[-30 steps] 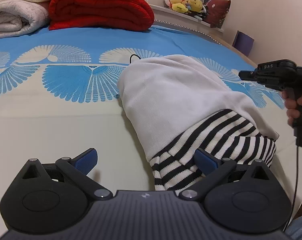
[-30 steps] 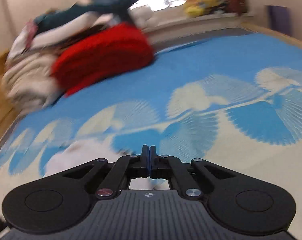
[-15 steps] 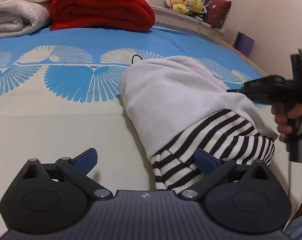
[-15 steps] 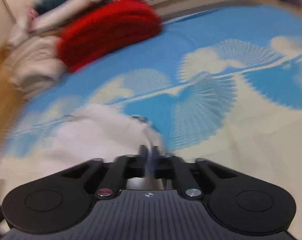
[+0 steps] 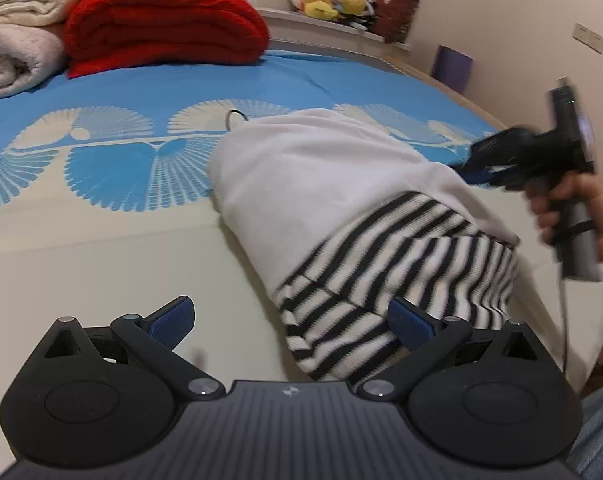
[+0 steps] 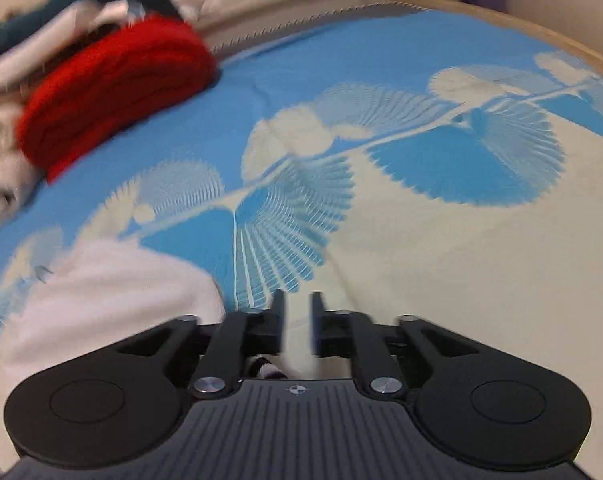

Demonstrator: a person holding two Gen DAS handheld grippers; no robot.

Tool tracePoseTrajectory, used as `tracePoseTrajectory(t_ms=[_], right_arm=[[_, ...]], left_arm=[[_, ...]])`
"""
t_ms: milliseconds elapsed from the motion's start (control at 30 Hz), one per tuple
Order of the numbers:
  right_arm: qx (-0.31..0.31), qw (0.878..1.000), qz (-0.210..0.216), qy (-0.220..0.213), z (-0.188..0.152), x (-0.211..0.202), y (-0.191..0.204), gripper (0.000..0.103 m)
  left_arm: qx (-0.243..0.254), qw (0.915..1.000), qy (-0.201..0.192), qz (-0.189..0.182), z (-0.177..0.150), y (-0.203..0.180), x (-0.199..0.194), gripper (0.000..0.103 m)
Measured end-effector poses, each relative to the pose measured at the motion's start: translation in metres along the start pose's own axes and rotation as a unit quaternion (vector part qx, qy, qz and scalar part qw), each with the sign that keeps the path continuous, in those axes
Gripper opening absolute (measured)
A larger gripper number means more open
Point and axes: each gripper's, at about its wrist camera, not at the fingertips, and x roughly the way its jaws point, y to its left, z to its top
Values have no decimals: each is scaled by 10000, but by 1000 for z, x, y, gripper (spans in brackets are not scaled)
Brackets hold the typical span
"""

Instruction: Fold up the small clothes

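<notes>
A small white garment (image 5: 321, 184) with a black-and-white striped part (image 5: 401, 264) lies bunched on the blue and cream bed sheet (image 5: 101, 240). My left gripper (image 5: 291, 320) is open low over the sheet. The striped hem lies between its blue pads and touches neither clearly. A hand holds my right gripper (image 5: 477, 170) at the garment's far right edge. In the right wrist view the right gripper (image 6: 298, 304) has its jaws opening, with only sheet in the narrow gap. The white cloth (image 6: 113, 292) lies to its left, and a bit of stripe (image 6: 265, 368) shows beneath it.
A folded red blanket (image 5: 161, 20) and rolled white blankets (image 5: 17, 40) sit at the head of the bed. Plush toys (image 5: 329, 0) line the window sill. A purple object (image 5: 451, 68) stands by the wall past the bed's right edge.
The right gripper swung down toward the garment's right edge and its jaws parted from shut. The left gripper stayed about where it was, open.
</notes>
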Motion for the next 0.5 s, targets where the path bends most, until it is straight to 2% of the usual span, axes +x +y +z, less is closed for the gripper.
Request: tracePoseTrajectory(t_ms=[33, 67, 133, 233, 300, 367, 400, 433, 500], right_arm=[[49, 9999, 93, -129, 0, -17, -6, 36], [66, 9995, 191, -238, -2, -36, -11, 42], [86, 9986, 406, -317, -10, -67, -19, 60], [-179, 9958, 894, -65, -40, -91, -22, 69], [-491, 9960, 742, 108, -61, -93, -15, 68], [-922, 9943, 521, 140, -77, -85, -3, 58], [-1185, 9918, 460, 134, -82, -80, 2, 27], [-1335, 9902, 383, 122, -85, -77, 7, 2], [-1180, 9929, 118, 58, -82, -74, 8, 1]], left_arm=[[6, 10000, 10, -39, -1, -2, -1, 103], [12, 10000, 6, -67, -2, -4, -2, 103], [54, 9999, 13, -143, -5, -8, -3, 103], [-16, 9994, 84, -337, -7, -13, -3, 103], [1, 9994, 90, -348, -9, -17, -1, 103], [82, 9996, 51, -272, -12, -21, 0, 103], [91, 9996, 41, -265, -12, -22, 0, 103], [72, 9996, 45, -272, -13, -22, 1, 103], [31, 9996, 53, -273, -12, -21, 1, 103]])
